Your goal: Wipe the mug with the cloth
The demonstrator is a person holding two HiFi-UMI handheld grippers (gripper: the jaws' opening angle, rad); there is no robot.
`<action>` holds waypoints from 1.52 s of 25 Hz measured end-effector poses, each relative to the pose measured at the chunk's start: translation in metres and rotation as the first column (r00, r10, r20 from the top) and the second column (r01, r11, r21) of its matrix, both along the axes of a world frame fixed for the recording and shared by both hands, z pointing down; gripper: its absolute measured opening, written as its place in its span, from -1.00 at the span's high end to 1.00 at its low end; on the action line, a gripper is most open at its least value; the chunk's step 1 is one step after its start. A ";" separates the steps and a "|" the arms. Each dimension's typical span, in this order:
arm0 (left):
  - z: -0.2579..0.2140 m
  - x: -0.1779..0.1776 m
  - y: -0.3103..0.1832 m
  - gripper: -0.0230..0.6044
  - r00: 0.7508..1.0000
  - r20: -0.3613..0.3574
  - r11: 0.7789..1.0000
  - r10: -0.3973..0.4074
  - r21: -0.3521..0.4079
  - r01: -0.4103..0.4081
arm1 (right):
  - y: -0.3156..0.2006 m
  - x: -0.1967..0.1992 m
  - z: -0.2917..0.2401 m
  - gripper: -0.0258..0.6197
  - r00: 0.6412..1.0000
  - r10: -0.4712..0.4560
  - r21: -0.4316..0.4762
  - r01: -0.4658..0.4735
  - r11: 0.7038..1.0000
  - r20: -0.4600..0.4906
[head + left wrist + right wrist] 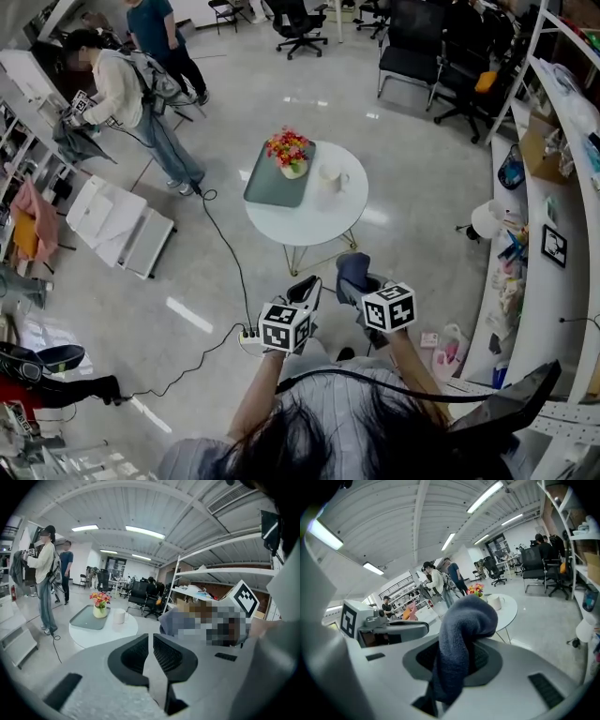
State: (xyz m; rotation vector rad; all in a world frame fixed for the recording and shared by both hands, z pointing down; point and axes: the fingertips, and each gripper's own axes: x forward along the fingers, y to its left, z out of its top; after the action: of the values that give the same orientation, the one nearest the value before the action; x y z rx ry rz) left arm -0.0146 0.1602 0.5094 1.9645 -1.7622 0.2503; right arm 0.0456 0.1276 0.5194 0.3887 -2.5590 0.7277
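Observation:
A white mug (331, 177) stands on the round white table (319, 220), right of a flower vase; it also shows as the mug (120, 616) and the mug (494, 602). My right gripper (353, 275) is shut on a dark blue cloth (461, 641), which bulges up between its jaws; the cloth (352, 272) hangs well short of the table. My left gripper (305, 291) is shut with nothing in it, its jaws nearly touching, held beside the right one and away from the table.
A grey-green tray (272, 183) with a vase of flowers (290, 153) lies on the table's left half. A power strip and cable (246, 336) lie on the floor near my feet. Two people (122, 89) stand at the far left. Shelving (553, 216) runs along the right, office chairs (412, 56) behind.

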 end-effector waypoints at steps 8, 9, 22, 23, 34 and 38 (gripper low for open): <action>-0.004 -0.008 -0.002 0.79 1.000 0.028 1.000 -0.008 0.002 0.007 | -0.003 0.003 0.004 0.61 1.000 -0.012 -0.008 0.012 1.000 0.000; -0.004 -0.010 -0.004 0.79 0.999 0.033 1.000 -0.005 0.000 0.005 | -0.004 0.003 0.005 0.61 1.000 -0.013 -0.009 0.013 1.000 -0.003; 0.002 -0.063 -0.074 0.78 0.996 0.025 0.996 0.085 -0.011 -0.085 | -0.060 -0.038 0.017 0.61 0.999 0.035 -0.033 -0.036 0.999 -0.040; 0.003 -0.070 -0.080 0.78 0.995 0.020 0.995 0.097 -0.017 -0.097 | -0.067 -0.045 0.017 0.61 0.998 0.038 -0.035 -0.039 0.999 -0.043; 0.019 -0.142 -0.150 0.78 0.980 -0.012 0.978 0.197 -0.062 -0.197 | -0.128 -0.108 0.024 0.61 0.990 0.109 -0.102 -0.118 0.988 -0.091; 0.025 -0.166 -0.173 0.78 0.970 0.015 0.966 0.243 -0.093 -0.240 | -0.142 -0.123 0.028 0.61 0.985 0.137 -0.117 -0.149 0.982 -0.108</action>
State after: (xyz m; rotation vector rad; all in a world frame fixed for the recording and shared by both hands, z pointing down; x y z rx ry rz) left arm -0.1806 -0.0127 0.5344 2.1172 -1.4968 0.4325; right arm -0.0771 -0.0148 0.5475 0.5577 -2.3960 0.8926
